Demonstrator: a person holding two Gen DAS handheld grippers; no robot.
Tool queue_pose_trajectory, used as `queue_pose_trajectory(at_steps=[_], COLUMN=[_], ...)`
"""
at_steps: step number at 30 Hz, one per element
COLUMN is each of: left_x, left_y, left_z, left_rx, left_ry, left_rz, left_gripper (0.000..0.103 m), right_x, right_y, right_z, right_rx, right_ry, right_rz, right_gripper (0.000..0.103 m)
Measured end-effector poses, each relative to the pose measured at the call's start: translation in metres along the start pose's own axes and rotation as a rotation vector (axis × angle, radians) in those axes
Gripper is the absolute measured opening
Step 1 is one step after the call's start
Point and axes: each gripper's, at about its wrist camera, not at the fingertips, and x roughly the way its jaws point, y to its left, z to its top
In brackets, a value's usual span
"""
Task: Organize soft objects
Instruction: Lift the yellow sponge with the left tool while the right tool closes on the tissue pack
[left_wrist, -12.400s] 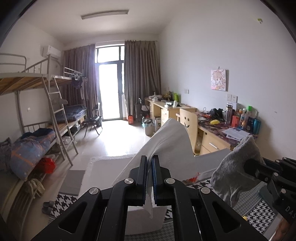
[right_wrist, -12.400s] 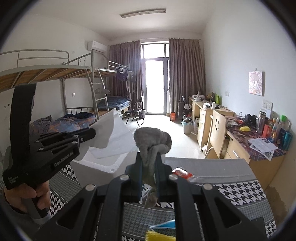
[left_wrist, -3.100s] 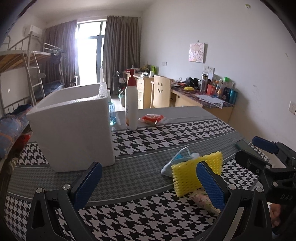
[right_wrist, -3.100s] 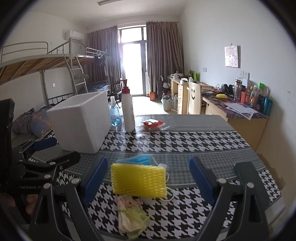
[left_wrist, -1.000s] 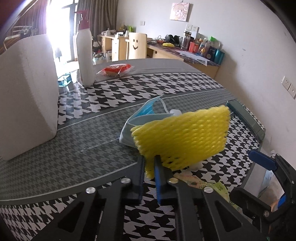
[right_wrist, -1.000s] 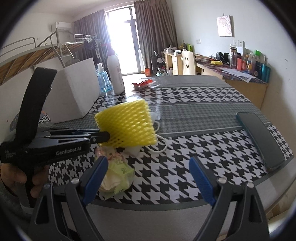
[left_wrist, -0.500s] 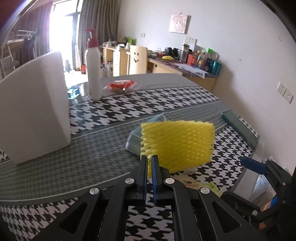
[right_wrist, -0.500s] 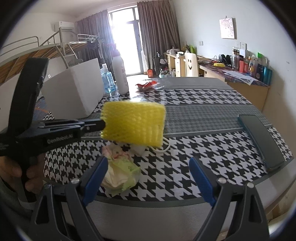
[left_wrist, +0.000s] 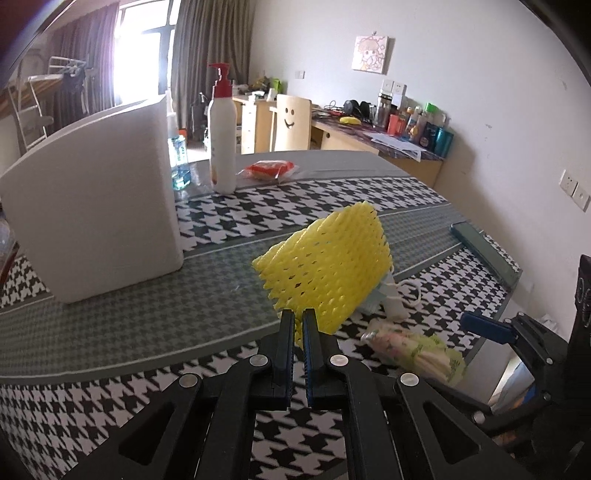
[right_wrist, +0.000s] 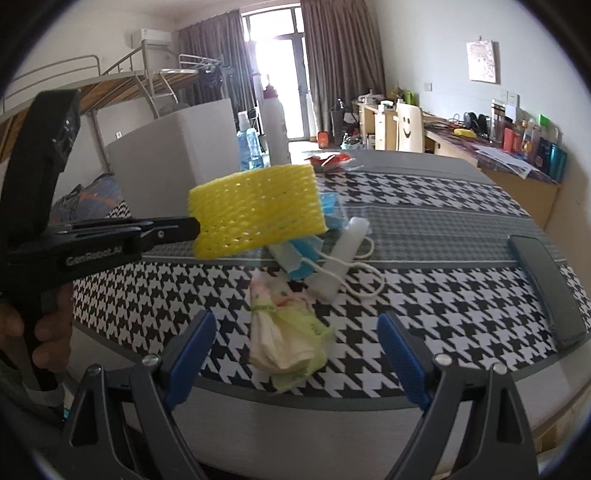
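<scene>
The left gripper (left_wrist: 298, 325) has its jaws clamped on a lower corner of the yellow foam net (left_wrist: 327, 266), which hangs in the air clear of the desk (left_wrist: 155, 321), above the blue face mask (right_wrist: 306, 254). The right gripper (right_wrist: 295, 347) stands with its jaws spread wide and nothing between them; the crumpled tissue pack (right_wrist: 286, 343) lies on the cloth just ahead of them, at twelve o'clock from that gripper.

As a judgement, the sorting is partly in hand. The net is lifted but not yet put anywhere, and the white foam box (left_wrist: 96, 206), at ten o'clock from the left gripper in its own view, looks the likely place for it. The mask, a white tube-like item (right_wrist: 341, 254) lying beside it with a cord looped round, and the tissue pack are all on the desk and not yet gathered.

Much cannot be settled. The box shows only its outer walls in both views, so whether it already holds anything is unknown. The net covers part of the mask, and what the white item is stays unclear. A red packet (left_wrist: 269, 168) sits far back by the pump bottle (left_wrist: 221, 144) and a small blue bottle (right_wrist: 249, 144); whether the packet is soft I cannot tell. A dark flat thing (right_wrist: 546, 288) lies at the desk's right edge, at three o'clock, its nature uncertain. The person's hand (right_wrist: 37, 332) on the left gripper's handle is cut off by the frame.
</scene>
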Motion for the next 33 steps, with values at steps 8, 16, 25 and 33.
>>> queue_pose_trajectory(at_steps=[8,16,25,33], left_x=[-0.001,0.004,0.035,0.054], left_y=[0.006,0.003,-0.005,-0.003], left_z=[-0.006,-0.002,0.011,0.013], left_rx=[-0.016,0.004,0.079,0.073], left_ry=[0.016,-0.009,0.042,0.092], left_rz=[0.023,0.061,0.065,0.046], left_gripper=[0.026,0.076,0.076,0.076], right_x=[0.011,0.014,0.019,0.024], right_y=[0.004,-0.004,-0.011,-0.014], right_z=[-0.005,-0.005,-0.004,-0.003], right_rx=[-0.017,-0.016,-0.024,-0.027], right_ry=[0.053,0.054,0.063,0.070], right_rz=[0.006,0.015,0.009,0.009], right_gripper=[0.050,0.037,0.037,0.037])
